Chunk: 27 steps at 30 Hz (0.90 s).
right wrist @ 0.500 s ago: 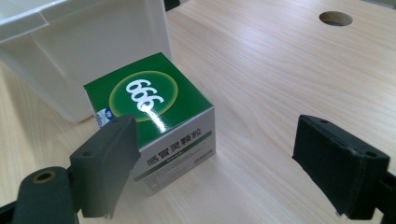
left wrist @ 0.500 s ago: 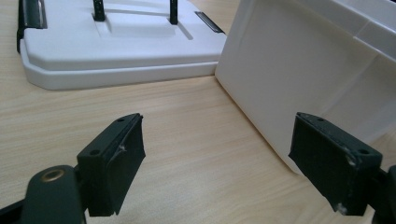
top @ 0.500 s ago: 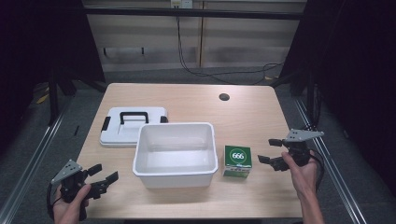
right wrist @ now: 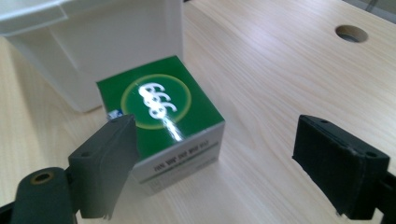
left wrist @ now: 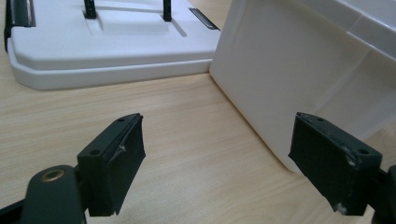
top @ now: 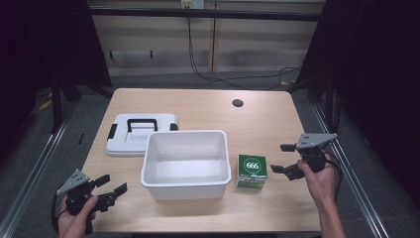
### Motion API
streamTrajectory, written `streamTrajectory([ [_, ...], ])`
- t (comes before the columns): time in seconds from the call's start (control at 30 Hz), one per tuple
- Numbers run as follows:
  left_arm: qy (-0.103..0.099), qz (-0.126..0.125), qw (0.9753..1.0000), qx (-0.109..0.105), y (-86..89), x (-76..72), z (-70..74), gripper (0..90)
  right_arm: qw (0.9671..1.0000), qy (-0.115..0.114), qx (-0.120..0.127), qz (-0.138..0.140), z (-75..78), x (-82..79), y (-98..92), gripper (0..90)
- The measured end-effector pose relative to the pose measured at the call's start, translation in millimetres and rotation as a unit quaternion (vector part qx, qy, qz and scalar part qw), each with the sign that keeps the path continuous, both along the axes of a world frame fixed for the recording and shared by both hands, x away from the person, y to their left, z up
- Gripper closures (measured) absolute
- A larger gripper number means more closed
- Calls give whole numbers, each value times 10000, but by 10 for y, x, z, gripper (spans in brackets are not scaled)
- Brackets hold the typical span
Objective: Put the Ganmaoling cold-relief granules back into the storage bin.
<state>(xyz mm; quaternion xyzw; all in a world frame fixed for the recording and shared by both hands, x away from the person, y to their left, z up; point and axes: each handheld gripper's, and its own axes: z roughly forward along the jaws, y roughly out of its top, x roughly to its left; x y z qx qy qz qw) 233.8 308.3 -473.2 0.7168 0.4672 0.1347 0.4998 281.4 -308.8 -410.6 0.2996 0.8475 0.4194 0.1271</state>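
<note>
A green box [top: 252,170] marked 666 [right wrist: 161,116] stands on the table just right of an empty white tub [top: 187,162]. My right gripper [top: 280,158] is open a short way to the right of the box; in the right gripper view [right wrist: 215,158] its jaws stand wide with the box close ahead, nearer the left jaw. My left gripper [top: 110,186] is open near the table's front left corner, left of the tub. In the left gripper view [left wrist: 219,158] the tub's wall [left wrist: 299,79] rises ahead right and a white lid [left wrist: 107,42] lies beyond.
The white lid [top: 141,134] with a black handle lies flat behind the tub at the left. A round cable hole [top: 237,103] sits in the far right of the wooden table [top: 208,106]. Dark floor and metal rails flank the table.
Both grippers have shifted only slightly; the right one sits a touch nearer the green box. The tub, lid and box have not moved.
</note>
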Motion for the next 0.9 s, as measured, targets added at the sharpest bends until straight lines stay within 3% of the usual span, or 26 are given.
streamTrajectory([
  [0.07,53,-20,10000,-12,-1,1,-14,174,9997,48,-177,137,41,15,60,145],
  [0.4,46,7,10000,-6,14,5,-16,174,9972,80,-442,600,179,184,240,149],
  [0.47,47,29,10000,-2,5,-4,-14,175,9938,148,-717,842,230,268,335,139],
  [0.5,47,29,10000,-2,5,-4,-14,175,9938,148,-717,842,230,268,335,139],
  [0.53,30,9,10000,28,10,-7,-13,175,9899,215,-993,984,259,307,409,136],
  [0.57,28,8,10000,31,13,-9,-14,174,9883,234,-1122,1010,275,324,442,134],
  [0.63,56,50,10000,0,14,-8,-20,175,9869,257,-1189,1063,290,339,472,133],
  [0.7,51,44,10000,18,14,-5,-21,175,9831,387,-1330,1195,307,382,536,132],
  [0.73,51,40,10000,22,12,-5,-19,174,9789,458,-1501,1306,310,422,608,125],
  [0.83,32,-1,10000,22,16,-11,-16,174,9740,586,-1662,1425,280,474,702,111],
  [0.9,46,28,10000,-9,16,-12,-18,175,9737,574,-1668,1441,269,483,720,96],
])
